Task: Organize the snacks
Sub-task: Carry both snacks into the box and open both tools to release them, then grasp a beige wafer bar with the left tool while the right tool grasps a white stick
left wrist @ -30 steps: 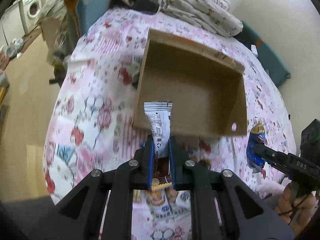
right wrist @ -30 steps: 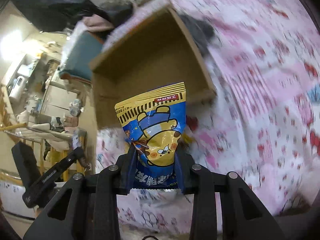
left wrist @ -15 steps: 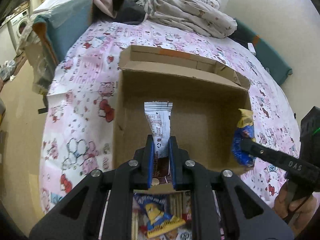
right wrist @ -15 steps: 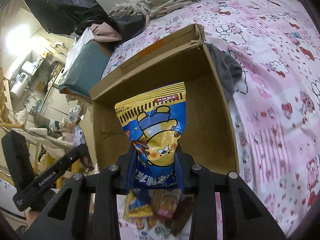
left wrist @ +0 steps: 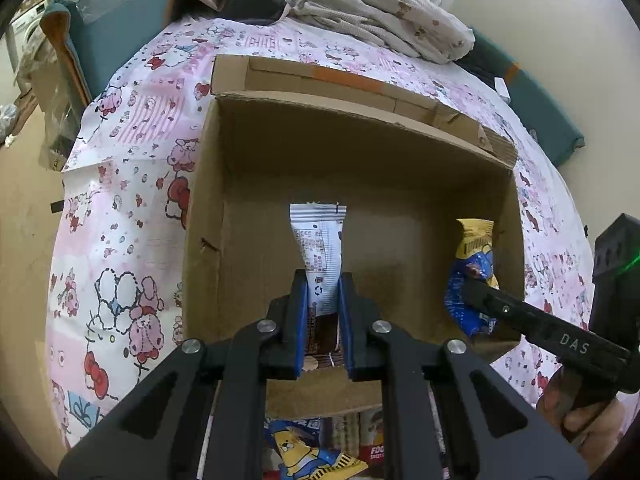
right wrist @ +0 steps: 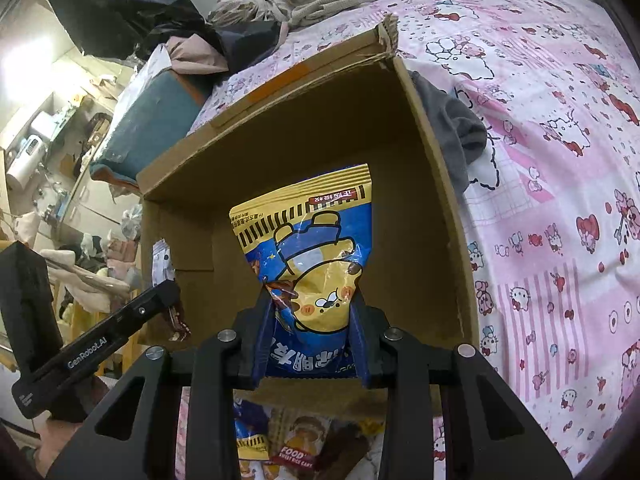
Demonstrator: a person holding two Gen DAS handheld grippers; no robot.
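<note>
Cardboard box (left wrist: 280,160) is seen open-topped on a pink cartoon-print bedsheet (left wrist: 132,152), and is taken as the landmark. Left gripper (left wrist: 323,320) is clamped narrowly on a white snack bar wrapper (left wrist: 318,248); the wrapper is held upright above the box floor, near the middle of the box, with its brown lower end pinched between the blue pads (left wrist: 301,320). Right gripper (right wrist: 312,332) is closed part-way on a blue and yellow bear snack bag (right wrist: 312,248); the bag is gripped at its lower end and is held inside the box opening, toward the box's right wall in the left wrist view (left wrist: 474,272). Whether either pack touches the box floor cannot be told. More snack packs (right wrist: 296,448) are seen on the sheet just outside the box's near wall, below both grippers. Grey cloth (right wrist: 452,128) is seen lying against the outside of the box's right wall. Rumpled bedding (left wrist: 380,16) is piled beyond the box's far flap.
</note>
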